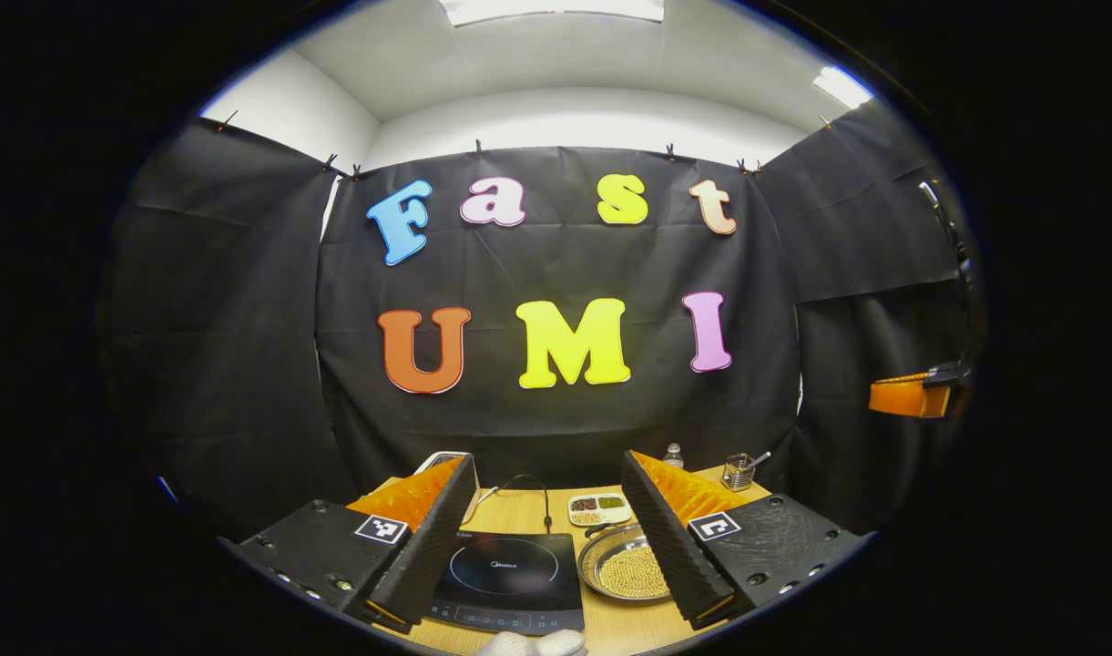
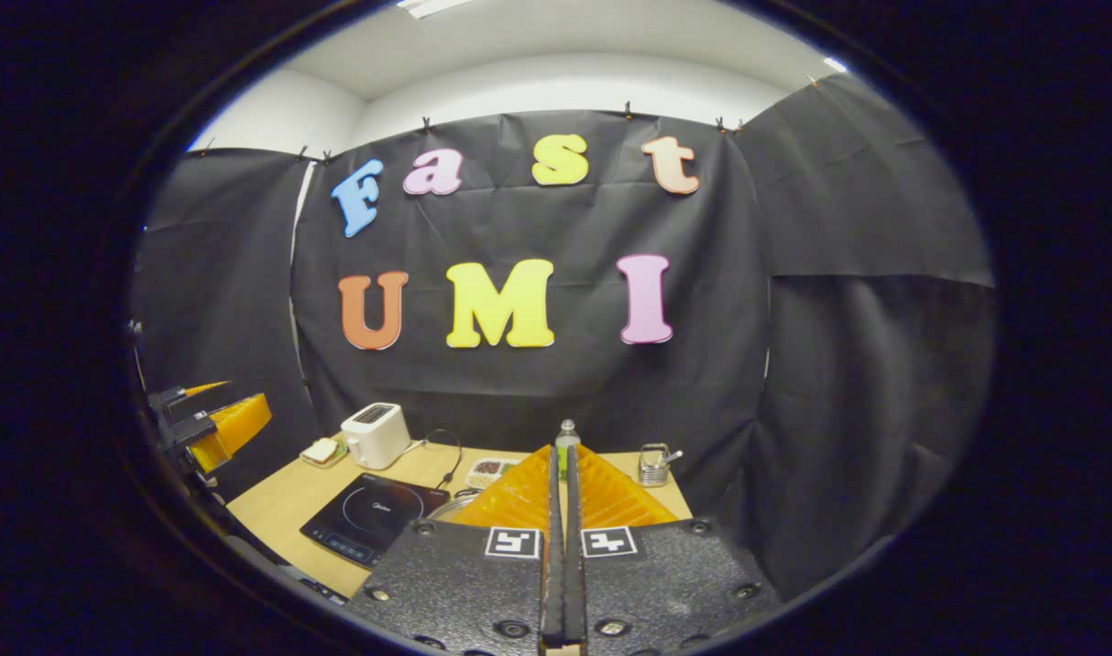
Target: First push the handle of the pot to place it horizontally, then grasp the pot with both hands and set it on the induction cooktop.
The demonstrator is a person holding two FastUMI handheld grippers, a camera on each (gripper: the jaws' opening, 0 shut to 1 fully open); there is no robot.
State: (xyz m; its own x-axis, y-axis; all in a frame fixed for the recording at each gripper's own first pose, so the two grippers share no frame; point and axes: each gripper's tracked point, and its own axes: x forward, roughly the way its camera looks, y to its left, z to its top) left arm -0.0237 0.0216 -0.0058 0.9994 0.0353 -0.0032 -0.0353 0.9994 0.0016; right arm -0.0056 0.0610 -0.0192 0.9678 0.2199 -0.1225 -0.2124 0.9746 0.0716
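Wooden table [image 1: 628, 629] with induction cooktop [image 1: 510, 571] under left hand-held gripper [image 1: 548, 538], jaws wide; right hand-held gripper [image 2: 562, 465] closed, empty.

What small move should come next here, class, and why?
Probably lower the right gripper, jaws closed, toward the pot to nudge its handle. Both grippers hang above the table, touching nothing. The pot sits beside the induction cooktop, not on it. The left gripper is open.
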